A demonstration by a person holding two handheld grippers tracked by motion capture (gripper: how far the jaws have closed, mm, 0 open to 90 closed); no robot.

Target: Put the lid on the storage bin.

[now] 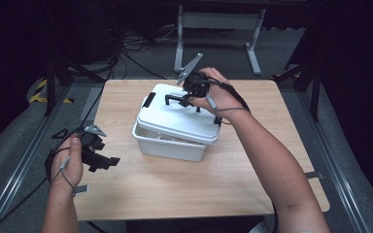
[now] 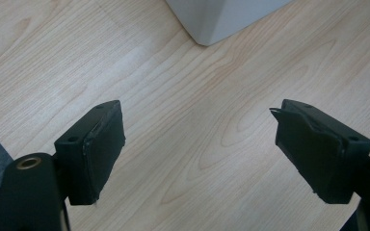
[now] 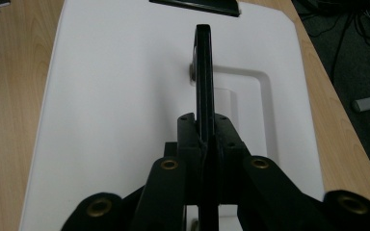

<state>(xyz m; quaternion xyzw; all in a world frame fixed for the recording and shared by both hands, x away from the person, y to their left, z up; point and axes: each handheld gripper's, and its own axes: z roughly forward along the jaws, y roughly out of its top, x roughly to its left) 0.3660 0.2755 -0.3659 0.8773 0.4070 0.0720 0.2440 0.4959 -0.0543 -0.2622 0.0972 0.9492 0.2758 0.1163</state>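
Clamping my right claw (image 1: 187, 99) on the black handle (image 3: 203, 67) of the white box's lid (image 1: 175, 116), I have the two jaws pressed tight against the handle's thin upright bar — in the right gripper view it stands on edge straight up from between them, over the recessed rectangle moulded into the lid. The white box (image 1: 167, 145) sits near the middle of the wooden desk (image 1: 175, 189), a little toward the far side, and its lid lies slightly askew, overhanging the tub on the right. A black latch (image 1: 148, 99) shows on the lid's left end, and in the right gripper view it is the dark strip at the far edge of the lid. My right hand (image 1: 218, 92) reaches in from the right over the far part of the box, with the cable looping round the wrist. My left claw (image 2: 200, 154) is released — its jaws stand wide apart with bare wood grain between them, hovering at the near left part of the desk, well apart from the box, whose white corner just shows at the far edge of the left gripper view. My left hand (image 1: 68, 162) holds that gripper close to the desk's left edge, pointing right toward the box.
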